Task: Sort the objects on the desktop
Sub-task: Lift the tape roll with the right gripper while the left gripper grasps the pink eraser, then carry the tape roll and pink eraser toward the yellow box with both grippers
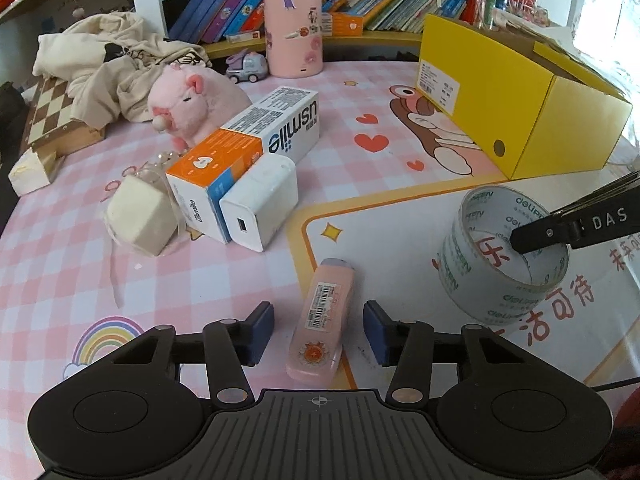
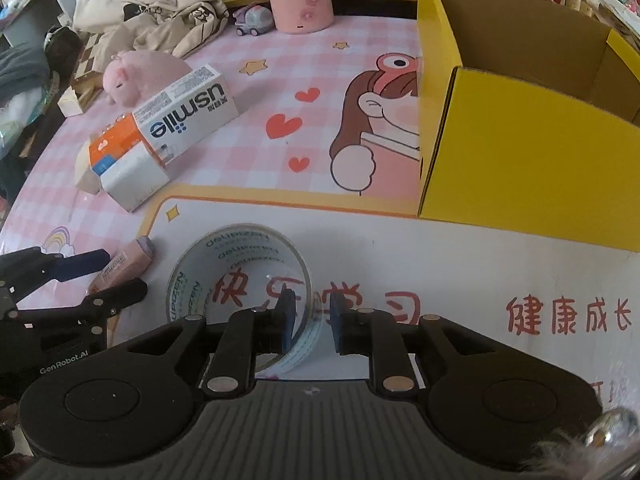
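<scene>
A pink stick-shaped case [image 1: 322, 320] with a barcode label lies on the desk mat between the blue pads of my left gripper [image 1: 318, 332]. The pads stand apart from it on both sides, so the gripper is open. A clear tape roll [image 1: 504, 256] stands on the white part of the mat to the right. My right gripper [image 2: 312, 320] straddles the roll's near wall [image 2: 314, 300], one pad inside and one outside, with small gaps showing. The left wrist view shows one of its fingers [image 1: 532, 238] inside the roll.
An open yellow cardboard box [image 1: 540, 120] stands at the back right. At the left lie a usmile box [image 1: 280, 120], an orange box [image 1: 212, 168], a white charger [image 1: 260, 204] and a wrapped white cube [image 1: 138, 216]. Behind are a pink plush [image 1: 188, 100], a pink cylinder [image 1: 294, 24] and crumpled clothing [image 1: 112, 60].
</scene>
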Demonstrator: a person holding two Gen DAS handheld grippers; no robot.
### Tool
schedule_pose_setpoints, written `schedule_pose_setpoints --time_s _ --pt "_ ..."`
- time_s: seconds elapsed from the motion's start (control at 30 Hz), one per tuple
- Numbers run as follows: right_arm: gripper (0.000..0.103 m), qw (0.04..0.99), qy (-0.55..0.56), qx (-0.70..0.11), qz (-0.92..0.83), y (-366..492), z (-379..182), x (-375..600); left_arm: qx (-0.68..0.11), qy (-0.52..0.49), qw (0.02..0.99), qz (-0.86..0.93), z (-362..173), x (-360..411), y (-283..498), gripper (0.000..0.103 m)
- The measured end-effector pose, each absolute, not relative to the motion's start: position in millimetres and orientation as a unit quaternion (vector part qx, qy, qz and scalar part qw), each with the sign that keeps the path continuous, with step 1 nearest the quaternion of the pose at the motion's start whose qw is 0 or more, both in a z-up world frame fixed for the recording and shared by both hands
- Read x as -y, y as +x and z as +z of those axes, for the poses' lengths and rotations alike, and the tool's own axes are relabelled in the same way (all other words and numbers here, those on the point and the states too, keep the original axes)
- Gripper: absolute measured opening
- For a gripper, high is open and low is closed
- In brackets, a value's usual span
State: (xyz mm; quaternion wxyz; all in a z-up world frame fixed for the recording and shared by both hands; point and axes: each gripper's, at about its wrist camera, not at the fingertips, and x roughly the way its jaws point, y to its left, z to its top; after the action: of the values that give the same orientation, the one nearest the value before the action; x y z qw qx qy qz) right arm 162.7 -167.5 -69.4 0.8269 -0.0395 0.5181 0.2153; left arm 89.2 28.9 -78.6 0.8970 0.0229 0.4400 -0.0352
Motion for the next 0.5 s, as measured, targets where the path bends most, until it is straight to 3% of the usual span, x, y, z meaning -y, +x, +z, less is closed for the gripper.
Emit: schedule_pose_setpoints --time_s 0.17,0.3,0.4,0.5 --pt "0.018 0.826 -0.051 -0.519 0.214 162 -73 163 -0.44 0.027 0.897 -0.037 -79 -28 89 0.046" --pt "0.017 0.825 -0.062 -0.518 0.219 160 -75 159 -0.439 0.034 0.896 -0.048 -77 -27 89 0.025" --pt "0.009 0.826 -0.075 -0.512 0.225 158 -75 155 -0.44 0.034 0.895 -0.058 -76 -26 88 0.023" --pt "0.007 0.825 -0.079 -0.509 0.234 155 -74 152 -0.442 0.016 0.894 -0.064 -74 -30 87 0.023"
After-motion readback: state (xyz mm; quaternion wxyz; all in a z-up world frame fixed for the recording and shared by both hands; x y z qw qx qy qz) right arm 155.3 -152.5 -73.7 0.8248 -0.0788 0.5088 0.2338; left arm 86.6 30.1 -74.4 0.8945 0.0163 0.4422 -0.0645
